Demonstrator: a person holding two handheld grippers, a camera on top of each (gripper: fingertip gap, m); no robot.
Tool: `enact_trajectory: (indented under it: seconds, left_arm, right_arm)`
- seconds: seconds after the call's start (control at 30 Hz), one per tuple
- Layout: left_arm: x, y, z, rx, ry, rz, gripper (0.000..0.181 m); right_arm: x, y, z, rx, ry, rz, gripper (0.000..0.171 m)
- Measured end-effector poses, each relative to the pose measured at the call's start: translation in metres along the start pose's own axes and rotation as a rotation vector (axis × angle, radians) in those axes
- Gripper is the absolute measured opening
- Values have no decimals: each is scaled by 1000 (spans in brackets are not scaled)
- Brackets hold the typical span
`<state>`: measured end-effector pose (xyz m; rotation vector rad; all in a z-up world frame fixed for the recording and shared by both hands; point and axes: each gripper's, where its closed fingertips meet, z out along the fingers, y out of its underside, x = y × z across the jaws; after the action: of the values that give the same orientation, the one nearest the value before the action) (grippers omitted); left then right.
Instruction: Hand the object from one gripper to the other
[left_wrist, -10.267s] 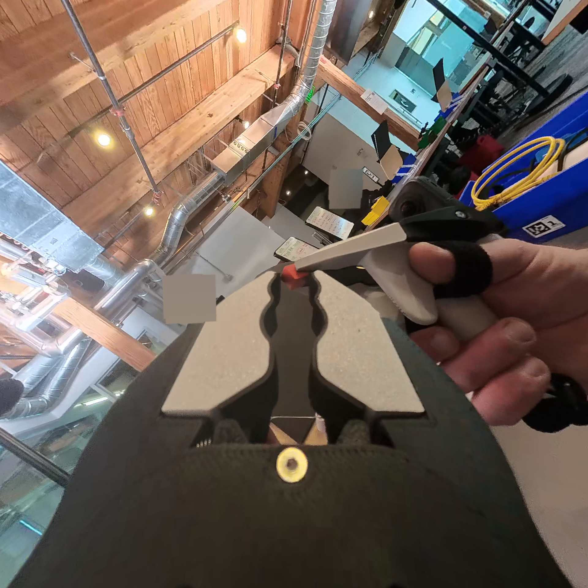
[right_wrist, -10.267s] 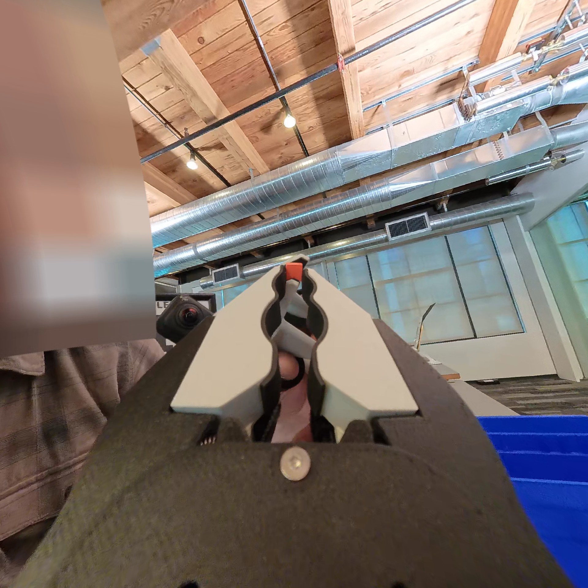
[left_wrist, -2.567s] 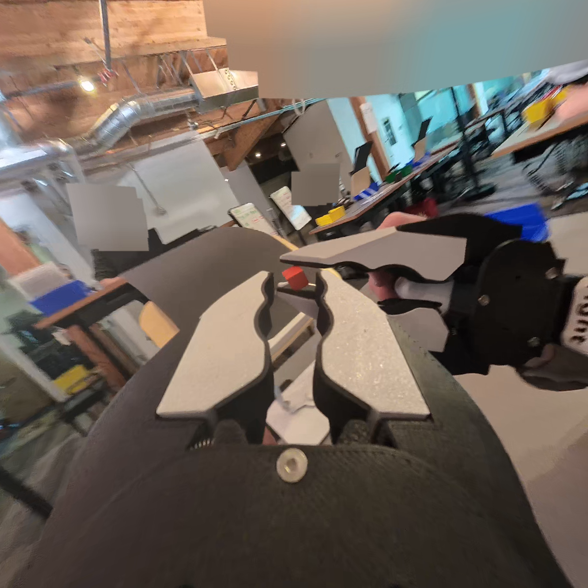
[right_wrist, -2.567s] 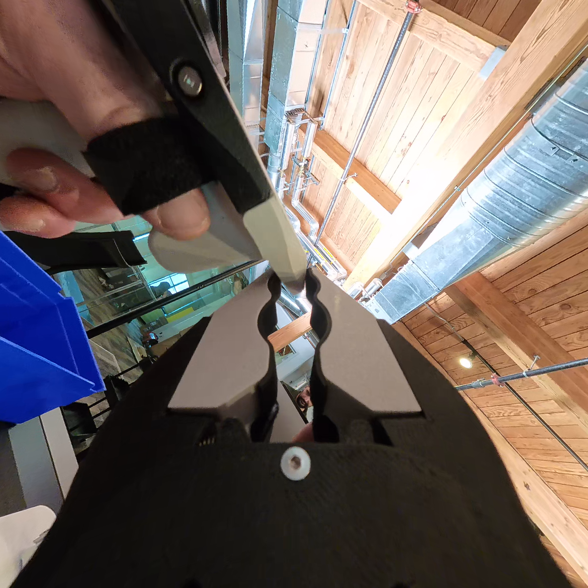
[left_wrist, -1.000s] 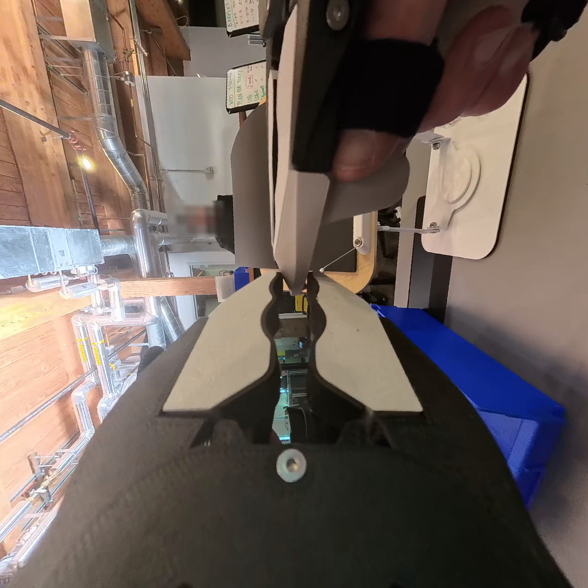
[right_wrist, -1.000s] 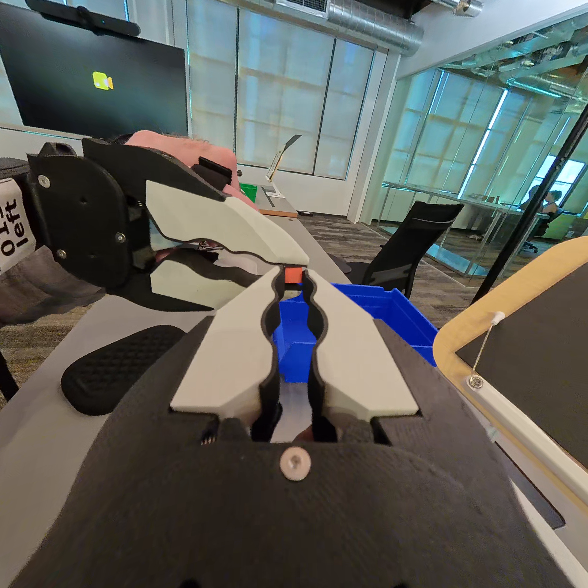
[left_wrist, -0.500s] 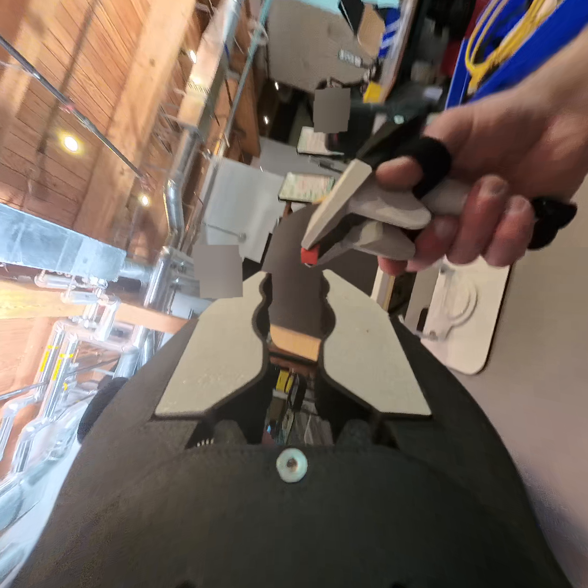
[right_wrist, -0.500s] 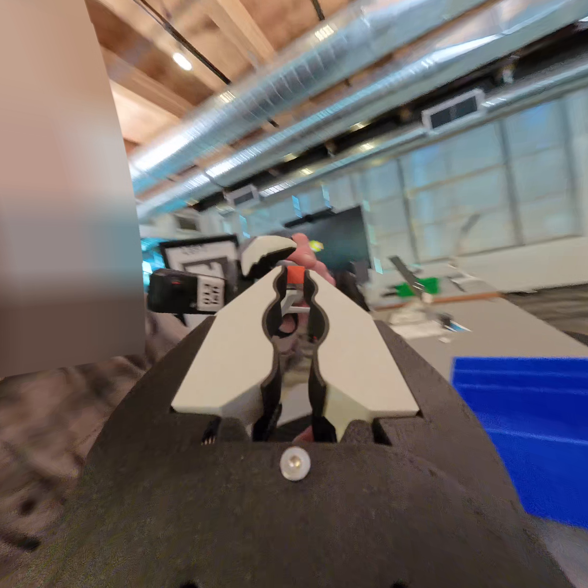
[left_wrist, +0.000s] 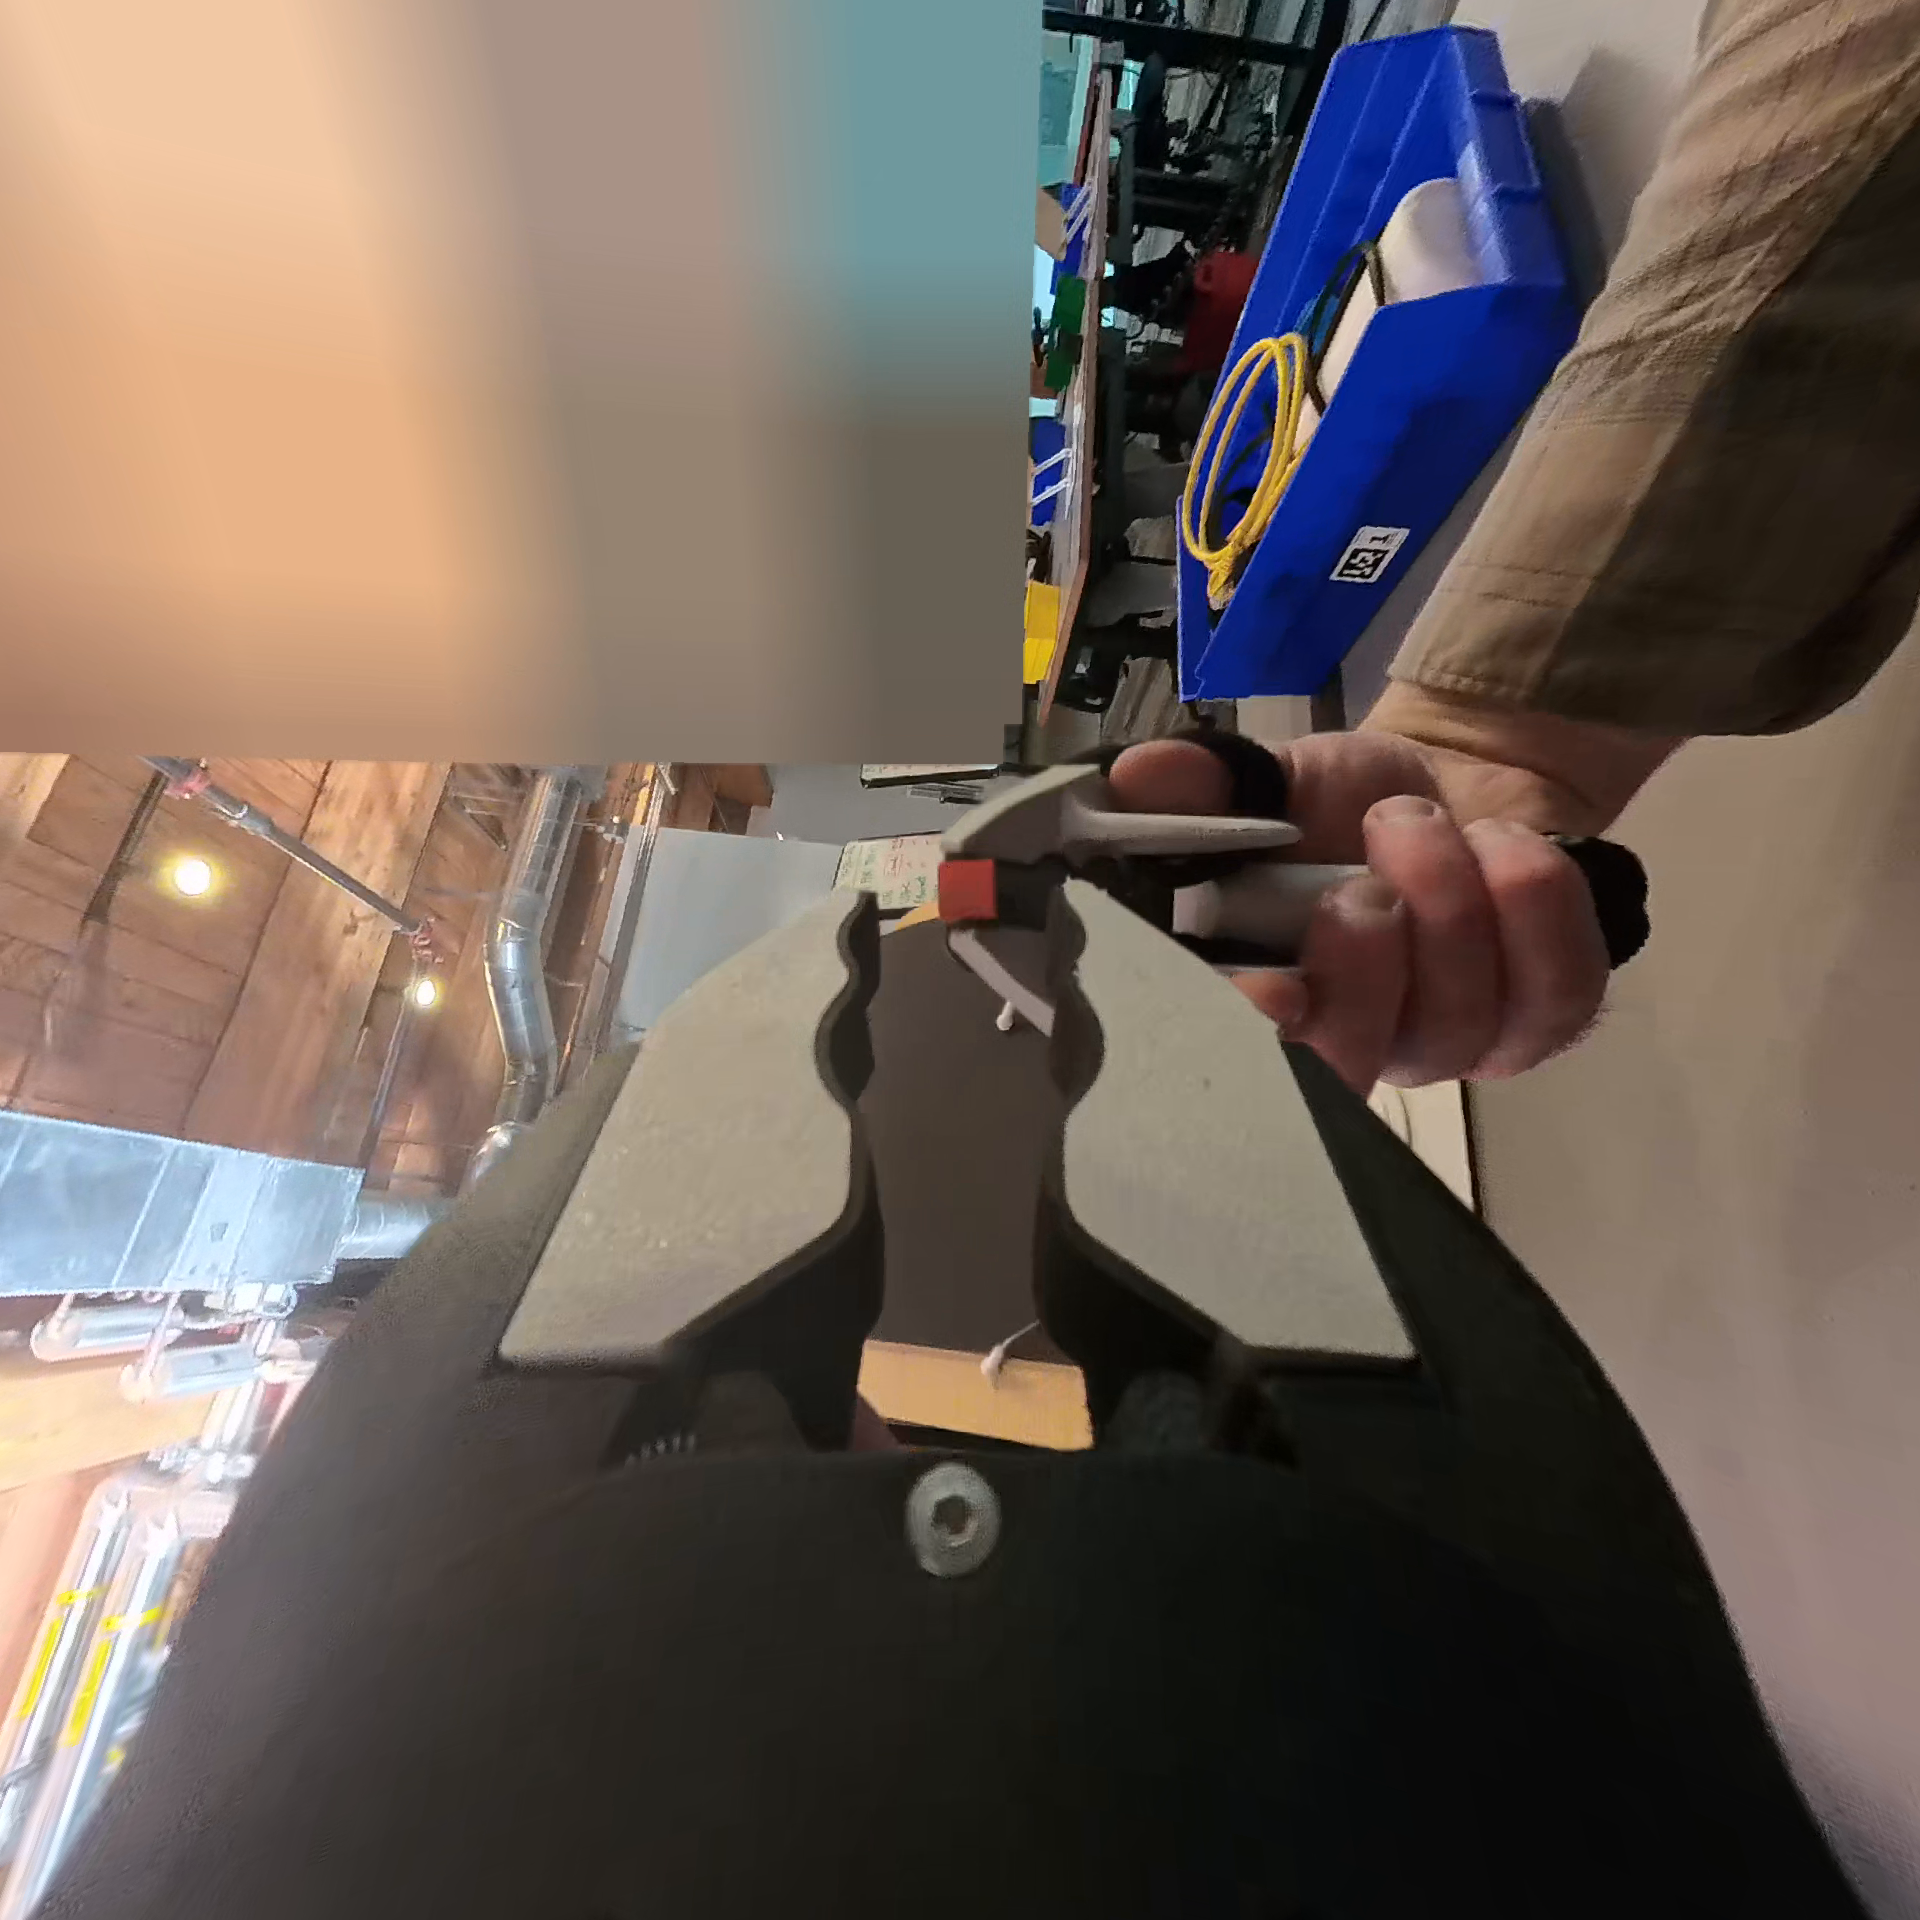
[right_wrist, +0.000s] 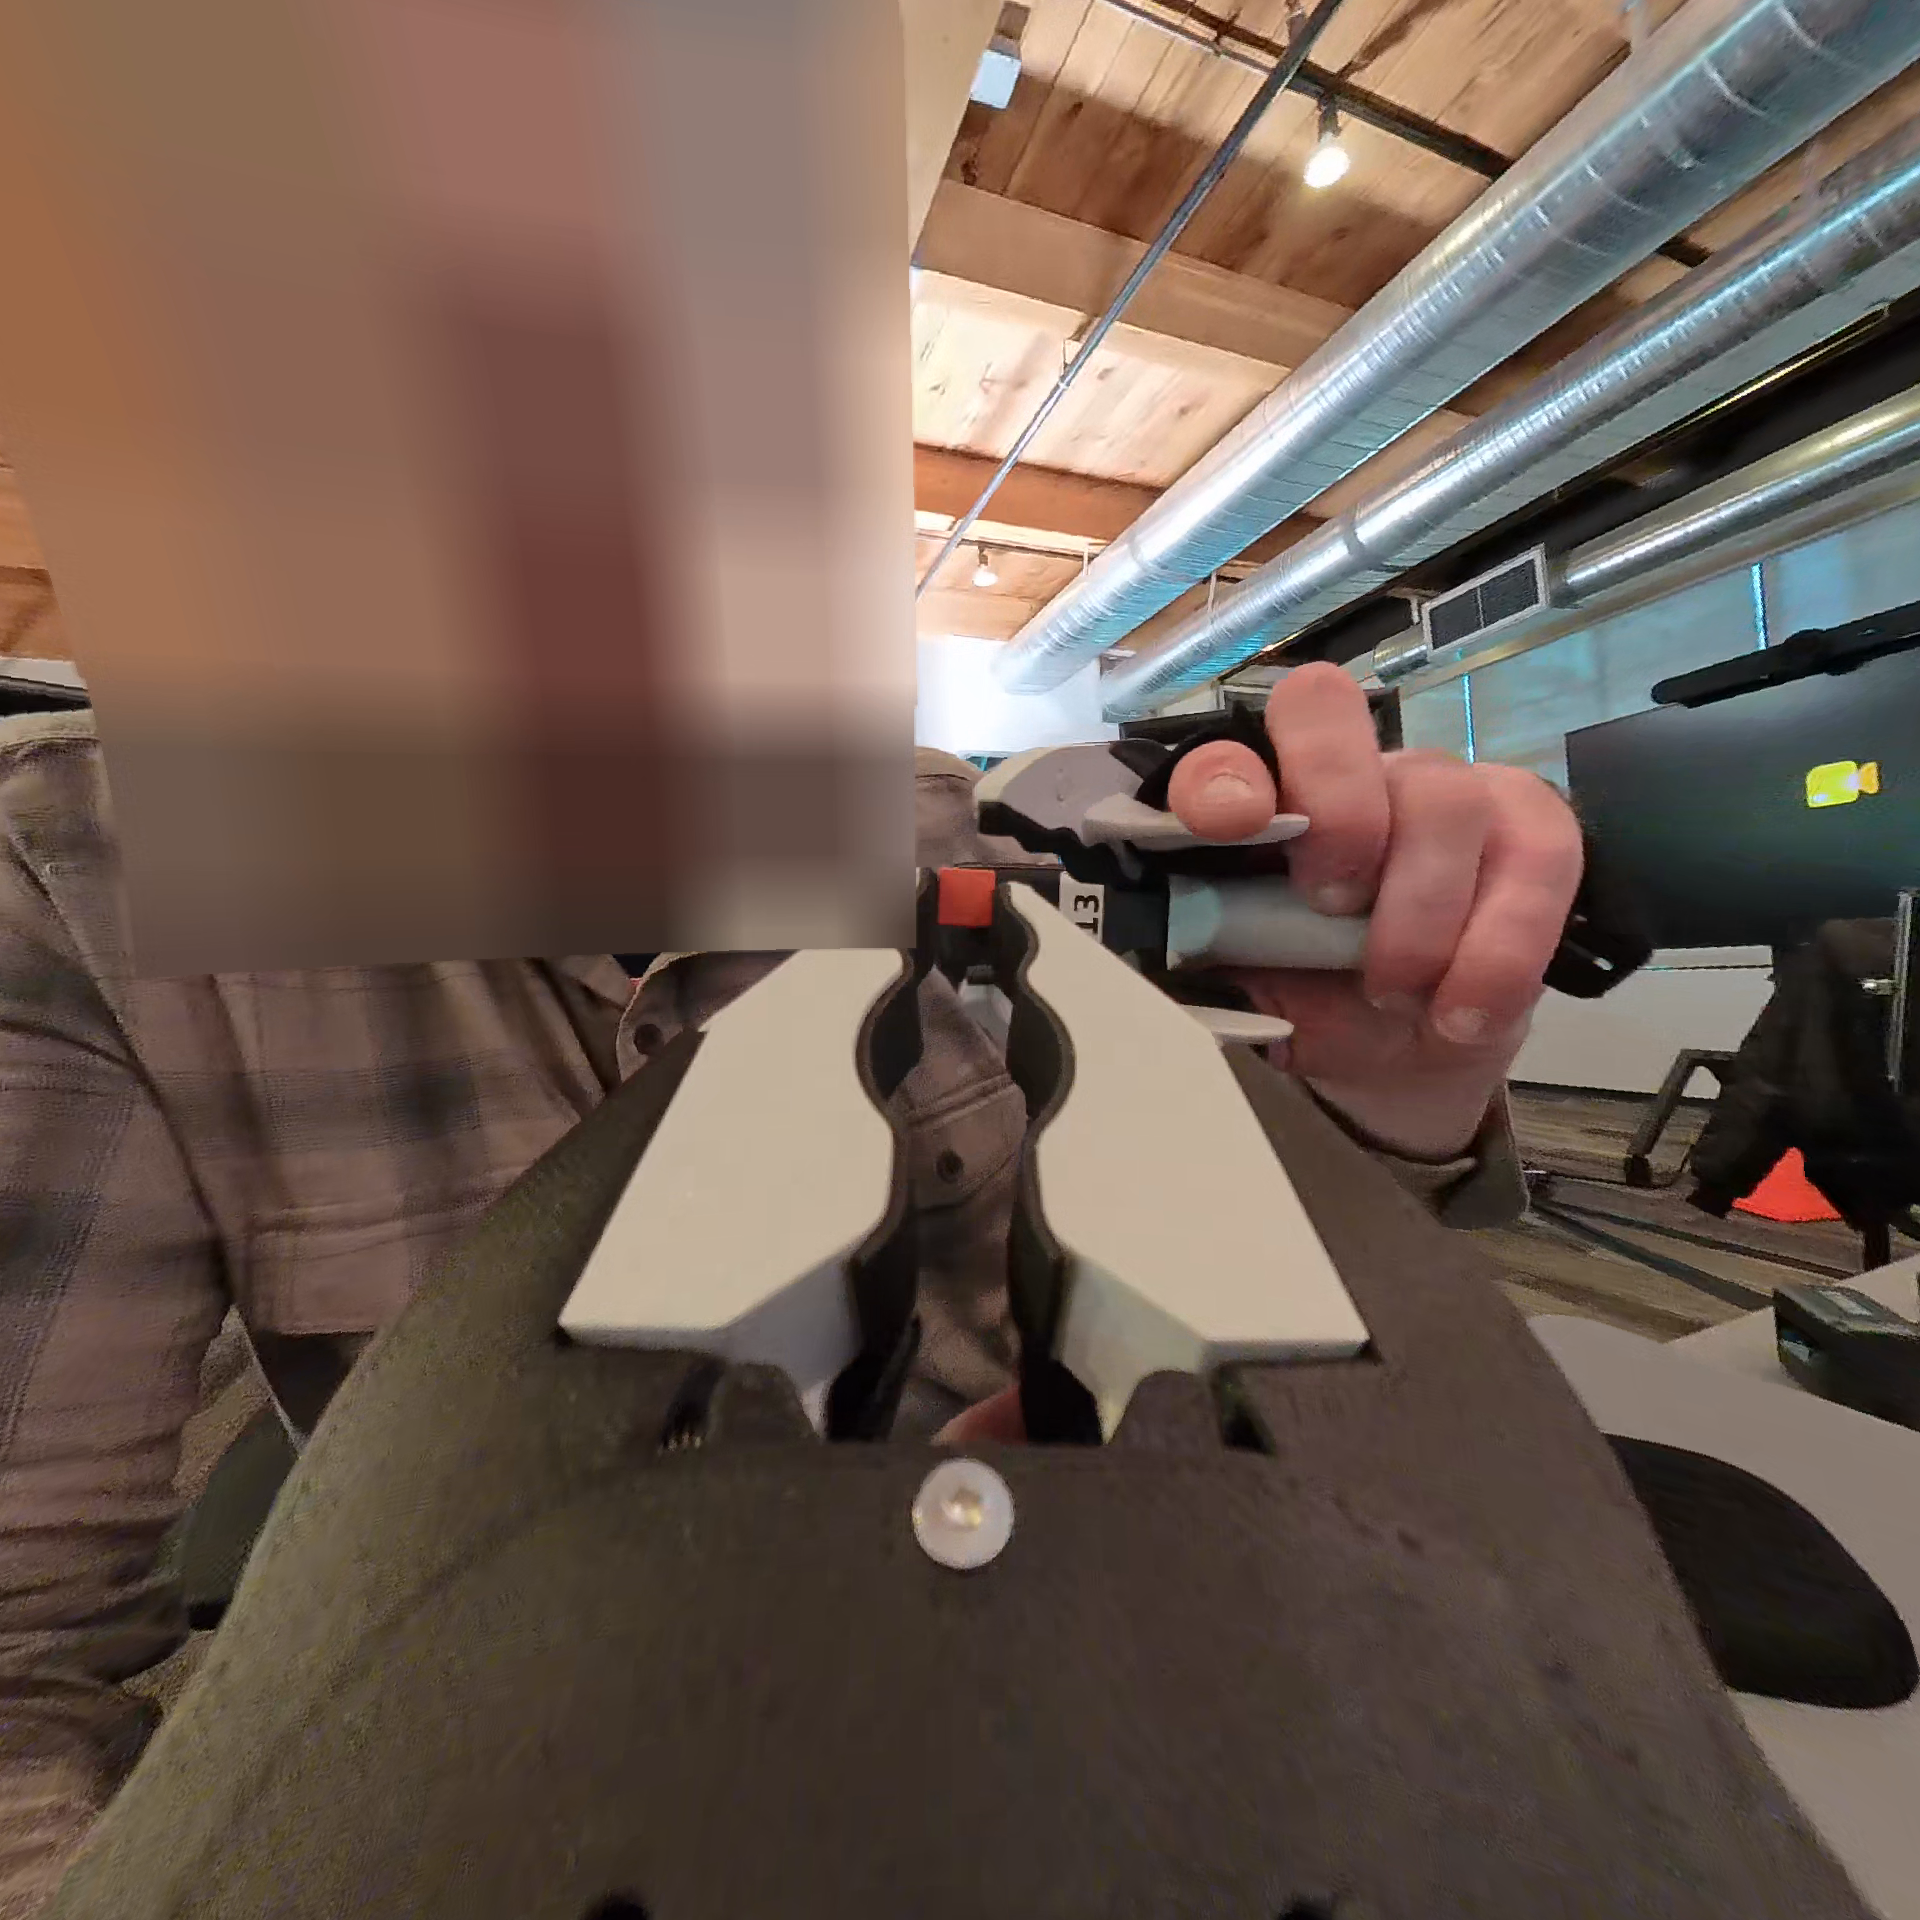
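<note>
The right gripper (right_wrist: 964, 925) is clenched on a small red block (right_wrist: 964, 899), pinched right at its fingertips with most of the block poking out past them. The left gripper (left_wrist: 961, 914) is spread wide with nothing in it. In the left wrist view the block (left_wrist: 966, 891) sits just past the tips of those parted fingers, in line with the gap. I can't tell whether it is far enough in for them to close on it.

I'd say this is the handover itself: one tool has the block and the other is open at it. Next the left gripper would have to ease forward until the block lies between its fingers, then close before the right one lets go. Little of the block is showing, so there isn't much to bite on. If the right gripper lets go too soon, the block will probably drop.

At 3 o'clock of the block, a hand (left_wrist: 1455, 935) works the right gripper. Its tan sleeve (left_wrist: 1714, 364) runs up toward 1 o'clock, past a blue bin (left_wrist: 1382, 343) holding a yellow cable (left_wrist: 1247, 447). In the right wrist view, the other hand (right_wrist: 1434, 904) is at 3 o'clock, with a dark screen (right_wrist: 1745, 810) behind it.
</note>
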<state>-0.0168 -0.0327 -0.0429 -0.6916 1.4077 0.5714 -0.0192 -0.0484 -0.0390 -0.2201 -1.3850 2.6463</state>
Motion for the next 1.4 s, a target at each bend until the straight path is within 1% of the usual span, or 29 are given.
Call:
enact_trajectory:
  seconds: [0.13,0.37,0.63,0.67,0.73,0.77,0.83,0.93,1.0,1.07,1.2,1.27,1.3,1.37,1.4]
  left_arm:
    - [4,-1,3,-14,-9,26,25]
    - [9,1,6,-35,-16,52,11]
    - [6,3,5,-53,-34,59,10]
    - [6,4,5,-58,-36,64,10]
    - [3,8,3,-77,-34,76,10]
    - [2,10,2,-89,-30,85,10]
    - [-3,19,-1,-135,-27,109,10]
    - [-7,30,-6,-175,17,160,10]
    - [-9,31,-9,-174,50,213,10]
    - [-8,29,-11,-168,95,277,10]
    - [3,21,-14,-141,216,342,10]
    - [0,19,-15,-146,232,276,10]
    - [-2,19,-15,-142,244,188,10]
    - [-17,20,-14,-124,219,-85,10]
    - [-24,20,-13,-95,218,-280,10]
  right_arm:
    - [2,4,-5,4,-4,29,7]
    - [3,5,-7,10,-4,33,7]
    - [5,2,-6,31,9,32,7]
    - [7,2,-5,30,23,32,11]
    - [14,2,-6,14,75,24,28]
    - [16,1,-7,3,102,4,30]
    - [22,-2,-8,-44,186,-61,26]
    - [29,0,-9,-203,332,-180,24]
    - [22,-2,-6,-271,357,-223,30]
    - [12,-6,-4,-304,346,-245,26]
    - [9,-9,-9,-381,411,-296,27]
    - [14,-9,-11,-441,473,-359,28]
    - [18,-10,-11,-475,517,-413,28]
    - [22,-15,-7,-520,570,-523,30]
    - [24,-21,-5,-528,605,-600,30]
